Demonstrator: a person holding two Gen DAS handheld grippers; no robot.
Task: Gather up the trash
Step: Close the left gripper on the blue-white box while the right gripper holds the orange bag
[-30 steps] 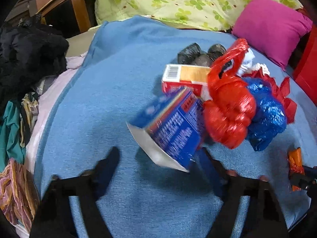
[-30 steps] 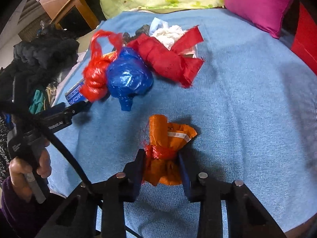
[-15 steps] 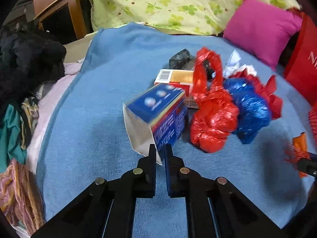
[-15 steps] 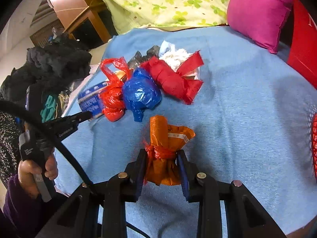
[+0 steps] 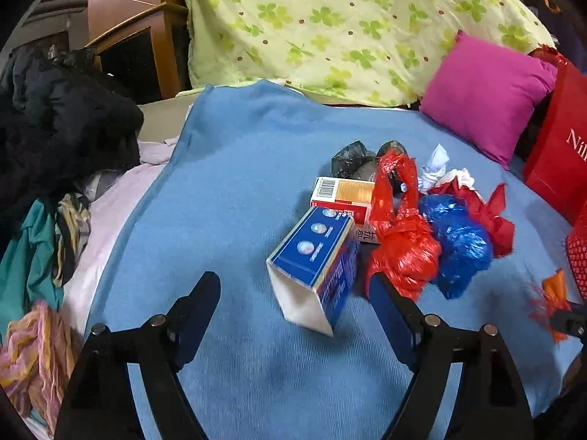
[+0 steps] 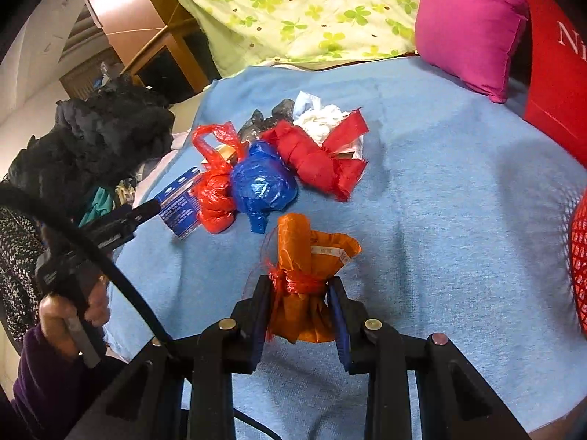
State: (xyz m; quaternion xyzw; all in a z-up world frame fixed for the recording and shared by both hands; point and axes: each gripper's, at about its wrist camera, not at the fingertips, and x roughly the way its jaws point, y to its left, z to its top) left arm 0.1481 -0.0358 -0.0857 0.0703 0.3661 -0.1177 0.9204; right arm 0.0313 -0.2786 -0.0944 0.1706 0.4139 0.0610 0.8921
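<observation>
My left gripper (image 5: 293, 289) is open wide around the near end of a blue carton (image 5: 317, 262) that lies on the blue blanket (image 5: 227, 198); the fingers do not touch it. Beyond it lie a red-and-white box (image 5: 343, 194), a red plastic bag (image 5: 400, 249), a blue plastic bag (image 5: 458, 245), a red wrap (image 6: 315, 157), black bags (image 5: 354, 159) and white tissue (image 6: 324, 121). My right gripper (image 6: 301, 293) is shut on an orange bag bundle (image 6: 308, 267) tied with red string, held just above the blanket.
A pink cushion (image 5: 488, 95) and a green floral quilt (image 5: 330, 18) lie at the back. A red paper bag (image 5: 561, 146) stands at the right, with a red mesh basket (image 6: 579, 256) near it. Dark clothes (image 5: 62, 121) pile at the left.
My left gripper was shut at the carton's near edge half a second ago and has now opened wide. The carton has tipped down onto the blanket. My right gripper keeps hold of the orange bundle.
</observation>
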